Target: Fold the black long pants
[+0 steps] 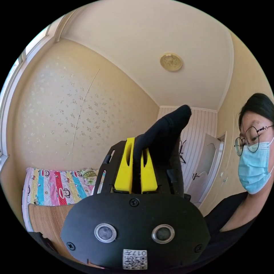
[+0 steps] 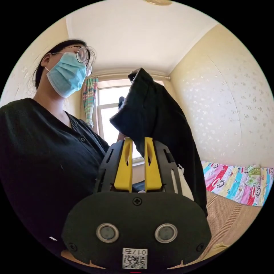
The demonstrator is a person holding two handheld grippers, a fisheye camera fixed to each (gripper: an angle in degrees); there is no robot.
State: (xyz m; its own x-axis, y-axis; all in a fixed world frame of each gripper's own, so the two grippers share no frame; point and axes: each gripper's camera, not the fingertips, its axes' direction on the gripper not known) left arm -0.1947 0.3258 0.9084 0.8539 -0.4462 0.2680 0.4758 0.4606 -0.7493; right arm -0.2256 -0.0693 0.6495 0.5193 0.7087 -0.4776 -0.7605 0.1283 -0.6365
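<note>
Both cameras point up toward the ceiling. In the left gripper view, my left gripper (image 1: 136, 144) has its yellow jaws pressed on a fold of the black long pants (image 1: 167, 128), which stick up past the jaw tips and hang down to the right. In the right gripper view, my right gripper (image 2: 138, 142) holds another part of the black pants (image 2: 159, 114) between its yellow jaws. The cloth bunches above the jaws and drapes down on the right side. The rest of the pants is hidden behind the gripper bodies.
The person holding the grippers stands close, in a dark top (image 2: 42, 148). A bed with a woven mat (image 2: 228, 217) and a colourful striped cover (image 1: 57, 187) lies below. A window (image 2: 110, 114) with a curtain, a white door (image 1: 204, 168) and papered walls surround.
</note>
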